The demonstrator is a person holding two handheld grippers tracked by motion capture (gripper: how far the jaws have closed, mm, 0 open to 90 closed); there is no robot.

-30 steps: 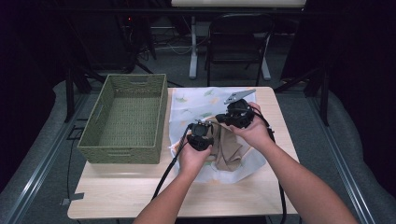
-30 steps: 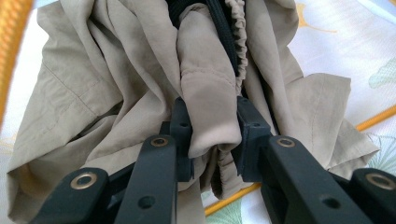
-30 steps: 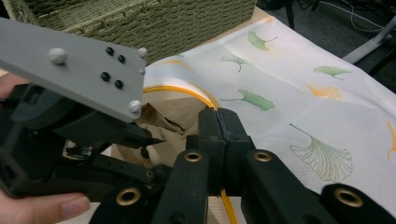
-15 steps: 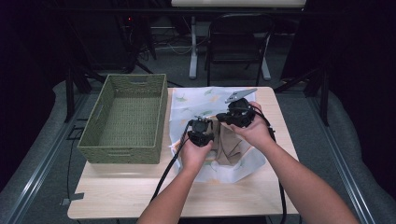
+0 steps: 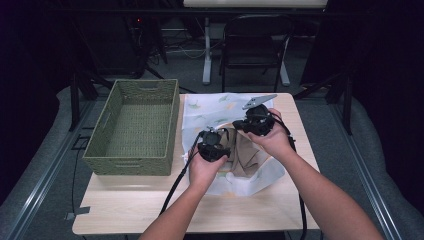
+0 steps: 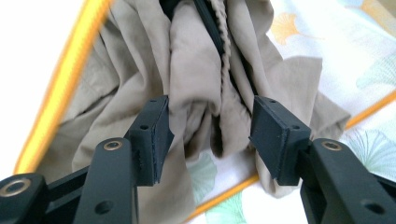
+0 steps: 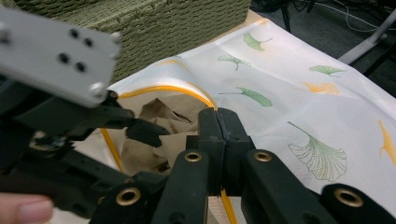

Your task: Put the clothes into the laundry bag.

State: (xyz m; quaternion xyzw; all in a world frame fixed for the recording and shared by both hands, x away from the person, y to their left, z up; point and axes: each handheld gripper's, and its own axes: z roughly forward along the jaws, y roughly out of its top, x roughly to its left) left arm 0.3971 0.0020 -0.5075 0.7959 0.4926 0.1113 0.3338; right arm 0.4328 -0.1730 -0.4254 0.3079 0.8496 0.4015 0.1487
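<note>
We are working a tan garment (image 5: 246,156) into or out of a white leaf-print bag (image 5: 212,111) that lies on the table (image 5: 150,210), just right of the green basket (image 5: 134,127). We cannot tell which way the garment is going. It sits bunched in the bag's mouth, between our 2 grippers.

The right gripper (image 7: 218,122) is clamped tight on the bag's orange-piped rim (image 7: 161,88), holding the mouth up and open. The left gripper (image 6: 210,133) has just been opening: its jaws stand apart with folds of the garment between them, and the pads (image 6: 159,135) look to brush the cloth without pinching it. In the high view the left gripper (image 5: 214,145) sits low over the cloth, the right gripper (image 5: 257,121) a little beyond it.

To do this step well, we judge:

1. Keep the right grip steady and high, so the mouth stays wide and the rim does not fold over the cloth.
2. Aim the left jaws at a thick bunch, not a single loose layer, which would slip out.
3. Steer clear of the braided cord (image 6: 223,42) and the dark strap beside it; a pinch there would pull the cord and not the cloth.
4. Keep the bag's own cloth out of the left jaws, or both hands will fight over the bag.
5. Move slowly along the line of the opening, since the garment may snag on the piping.
</note>
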